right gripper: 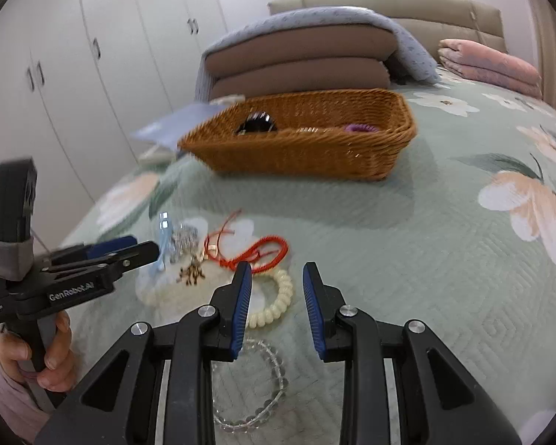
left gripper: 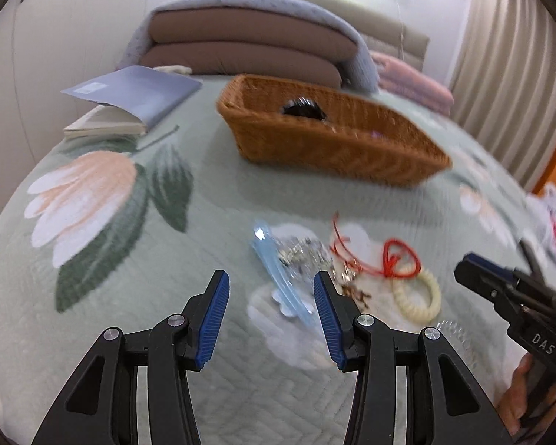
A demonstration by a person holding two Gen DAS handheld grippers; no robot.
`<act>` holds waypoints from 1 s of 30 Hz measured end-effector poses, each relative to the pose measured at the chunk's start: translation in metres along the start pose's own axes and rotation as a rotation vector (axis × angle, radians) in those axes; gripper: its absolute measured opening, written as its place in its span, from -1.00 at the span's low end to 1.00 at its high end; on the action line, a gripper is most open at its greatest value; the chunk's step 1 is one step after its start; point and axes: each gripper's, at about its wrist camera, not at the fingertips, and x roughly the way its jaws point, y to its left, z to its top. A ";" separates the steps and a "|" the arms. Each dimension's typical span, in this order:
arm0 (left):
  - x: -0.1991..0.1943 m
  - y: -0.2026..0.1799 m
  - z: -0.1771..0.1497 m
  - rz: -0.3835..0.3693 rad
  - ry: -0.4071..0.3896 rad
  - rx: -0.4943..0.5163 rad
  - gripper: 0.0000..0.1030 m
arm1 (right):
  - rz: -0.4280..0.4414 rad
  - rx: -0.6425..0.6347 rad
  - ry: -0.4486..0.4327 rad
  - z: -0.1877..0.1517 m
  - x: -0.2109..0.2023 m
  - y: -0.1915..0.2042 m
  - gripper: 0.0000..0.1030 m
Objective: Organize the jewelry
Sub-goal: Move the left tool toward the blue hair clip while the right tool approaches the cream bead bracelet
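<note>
Loose jewelry lies on the green floral bedspread: a light blue hair clip (left gripper: 283, 285), a silver sparkly piece (left gripper: 302, 256), a red cord bracelet (left gripper: 396, 256), a cream coil bracelet (left gripper: 419, 296), a small brown piece (right gripper: 192, 274) and a clear bead bracelet (right gripper: 255, 382). A wicker basket (left gripper: 337, 141) beyond holds a black item (left gripper: 302, 107) and a purple coil (right gripper: 359, 127). My left gripper (left gripper: 270, 282) is open above the blue clip. My right gripper (right gripper: 274, 272) is open and empty, beside the cream bracelet (right gripper: 274, 304).
A grey-blue folder on a book (left gripper: 129, 100) lies at the back left. Folded brown quilts under a blue blanket (right gripper: 300, 59) and a pink blanket (right gripper: 493, 65) lie behind the basket. White wardrobes (right gripper: 74, 85) stand on the left.
</note>
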 end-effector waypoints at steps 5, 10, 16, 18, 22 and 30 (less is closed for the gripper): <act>0.009 -0.012 -0.005 0.078 0.020 0.066 -0.05 | -0.048 -0.027 0.075 -0.001 0.020 0.006 -0.38; 0.011 -0.005 -0.003 0.087 0.025 0.050 -0.05 | -0.062 -0.025 0.095 -0.003 0.024 0.004 -0.50; 0.009 0.009 -0.001 0.085 0.030 0.008 -0.29 | -0.080 0.033 0.085 -0.002 0.020 -0.007 -0.76; 0.009 0.013 -0.001 0.084 0.032 -0.007 -0.29 | -0.075 0.037 0.088 -0.001 0.021 -0.008 -0.76; 0.013 0.014 0.003 0.082 0.038 -0.014 -0.29 | -0.077 0.018 0.097 0.000 0.024 -0.004 -0.73; 0.026 0.005 0.014 0.104 0.046 0.009 -0.30 | -0.111 -0.024 0.115 0.000 0.032 0.005 -0.72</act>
